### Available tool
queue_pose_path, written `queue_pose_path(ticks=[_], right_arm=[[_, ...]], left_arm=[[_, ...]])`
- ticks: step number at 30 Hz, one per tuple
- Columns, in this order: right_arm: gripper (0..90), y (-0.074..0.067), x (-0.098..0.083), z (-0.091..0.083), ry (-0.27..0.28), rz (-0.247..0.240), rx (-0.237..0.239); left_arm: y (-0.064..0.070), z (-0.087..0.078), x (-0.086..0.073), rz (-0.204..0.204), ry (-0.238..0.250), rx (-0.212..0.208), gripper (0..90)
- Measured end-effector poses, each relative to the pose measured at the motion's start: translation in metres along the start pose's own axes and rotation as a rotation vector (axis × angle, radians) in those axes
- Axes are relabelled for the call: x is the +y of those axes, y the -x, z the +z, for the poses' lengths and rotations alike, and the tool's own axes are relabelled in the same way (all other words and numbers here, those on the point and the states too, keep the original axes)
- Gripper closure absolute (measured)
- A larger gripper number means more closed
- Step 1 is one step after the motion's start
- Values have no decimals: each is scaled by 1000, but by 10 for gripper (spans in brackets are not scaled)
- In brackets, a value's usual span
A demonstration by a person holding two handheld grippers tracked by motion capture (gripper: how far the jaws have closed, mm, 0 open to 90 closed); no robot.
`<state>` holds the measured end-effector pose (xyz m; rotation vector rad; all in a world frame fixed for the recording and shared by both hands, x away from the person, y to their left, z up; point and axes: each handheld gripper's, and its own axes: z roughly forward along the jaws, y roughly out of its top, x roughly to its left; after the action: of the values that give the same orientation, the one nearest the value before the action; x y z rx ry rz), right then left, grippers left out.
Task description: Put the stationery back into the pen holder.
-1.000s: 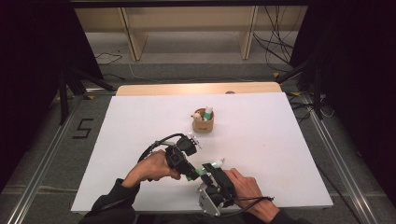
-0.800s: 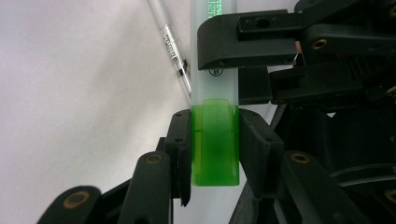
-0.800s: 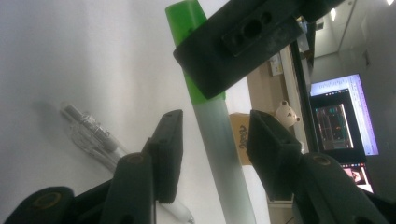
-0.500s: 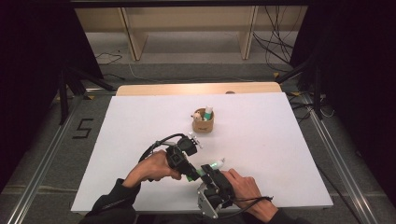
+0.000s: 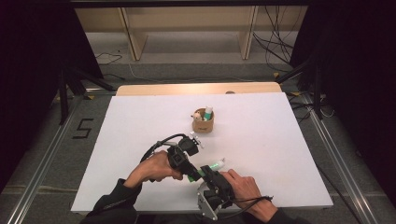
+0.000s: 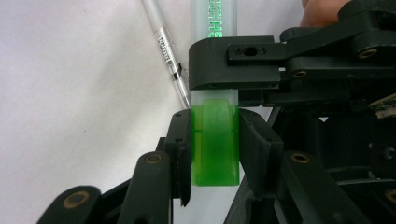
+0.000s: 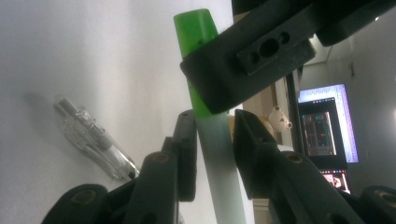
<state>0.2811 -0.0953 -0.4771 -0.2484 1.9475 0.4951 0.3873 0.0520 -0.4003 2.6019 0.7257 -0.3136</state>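
Note:
A highlighter with a green cap (image 6: pixel 215 140) and a white barrel (image 7: pixel 222 186) is held above the white table between the two grippers. My left gripper (image 6: pixel 215 126) is shut on the green cap. My right gripper (image 7: pixel 212 126) is shut on the white barrel just below the cap. In the high view the left gripper (image 5: pixel 189 170) and the right gripper (image 5: pixel 210 179) meet near the table's front edge, with the highlighter (image 5: pixel 215 164) sticking out beyond them. A hand holds each gripper.
A clear pen (image 6: pixel 168 51) lies on the white table (image 5: pixel 280 140) close beside the grippers; it is also in the right gripper view (image 7: pixel 93 140). A small brown cup (image 5: pixel 203 123) holding a bear figure (image 7: pixel 279 119) and other items stands mid-table.

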Motion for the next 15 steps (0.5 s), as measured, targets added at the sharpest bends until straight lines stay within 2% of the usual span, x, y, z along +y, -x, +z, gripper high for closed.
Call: queue_pose_path(ticks=[6,9,11,15], right_arm=[[770,-4,-1,0,1,-39,-2],[773,-4,-1,0,9,-35,-10],[773,-3,-2,-1,12,-36,-7],[773,-2,-6,-2,10,-19,-2]], left_arm=[[-1,-2,0,-12,9,-4,658],[-1,-4,-1,0,8,-13,650],[0,-4,-2,0,1,-7,598],[-4,-10,-4,-8,48,-12,498]])
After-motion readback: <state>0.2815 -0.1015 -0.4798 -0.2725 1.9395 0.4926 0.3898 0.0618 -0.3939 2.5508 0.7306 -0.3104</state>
